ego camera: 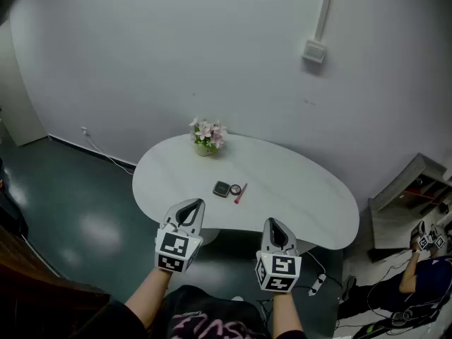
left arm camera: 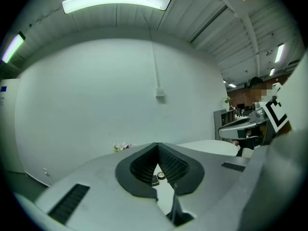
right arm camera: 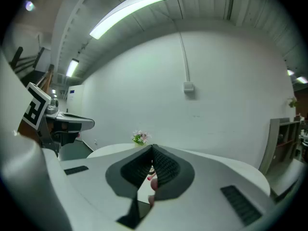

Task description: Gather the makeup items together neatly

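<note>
A dark compact (ego camera: pixel 222 188) with a small round piece (ego camera: pixel 235 190) beside it lies near the middle of the white oval table (ego camera: pixel 304 196). A red pencil (ego camera: pixel 240 193) lies just right of them. Both grippers hover in front of the table's near edge, apart from the items. My left gripper (ego camera: pixel 189 205) is shut and empty. My right gripper (ego camera: pixel 272 222) is shut and empty too. In the left gripper view the compact (left arm camera: pixel 160 176) peeks out below the closed tips (left arm camera: pixel 157 146). In the right gripper view the red pencil (right arm camera: pixel 150 177) shows under the closed tips (right arm camera: pixel 152 148).
A small pot of pink flowers (ego camera: pixel 207 138) stands at the table's far edge, against the white wall. A grey shelf unit (ego camera: pixel 413 203) and a seated person (ego camera: pixel 424 274) are at the right. Cables (ego camera: pixel 319 281) lie on the dark floor by the table.
</note>
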Demonstrator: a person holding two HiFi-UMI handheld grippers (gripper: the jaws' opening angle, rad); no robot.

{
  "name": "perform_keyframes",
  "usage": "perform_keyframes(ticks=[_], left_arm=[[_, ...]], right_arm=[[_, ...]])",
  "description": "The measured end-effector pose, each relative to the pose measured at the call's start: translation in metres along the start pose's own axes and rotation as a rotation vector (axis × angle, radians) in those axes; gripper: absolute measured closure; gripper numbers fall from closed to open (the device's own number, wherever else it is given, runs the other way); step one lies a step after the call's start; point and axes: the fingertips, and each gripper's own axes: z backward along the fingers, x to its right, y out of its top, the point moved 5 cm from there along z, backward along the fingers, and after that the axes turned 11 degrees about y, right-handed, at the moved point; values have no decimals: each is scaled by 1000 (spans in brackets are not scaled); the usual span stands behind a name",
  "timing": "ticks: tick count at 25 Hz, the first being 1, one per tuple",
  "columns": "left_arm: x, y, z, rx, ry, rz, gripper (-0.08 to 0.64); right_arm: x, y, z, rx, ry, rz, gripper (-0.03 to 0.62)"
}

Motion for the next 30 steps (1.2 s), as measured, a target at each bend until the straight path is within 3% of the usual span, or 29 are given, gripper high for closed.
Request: perform_keyframes(ticks=[16,30], left_arm=[[-9,-15,-7,-34,-28,14,548],[-35,-47,6,-77,-91,40,548]], right_arm=[[-5,-5,-14,-29,-10,-17,529],[-47,-24,-17,-92,-45,-37,528]])
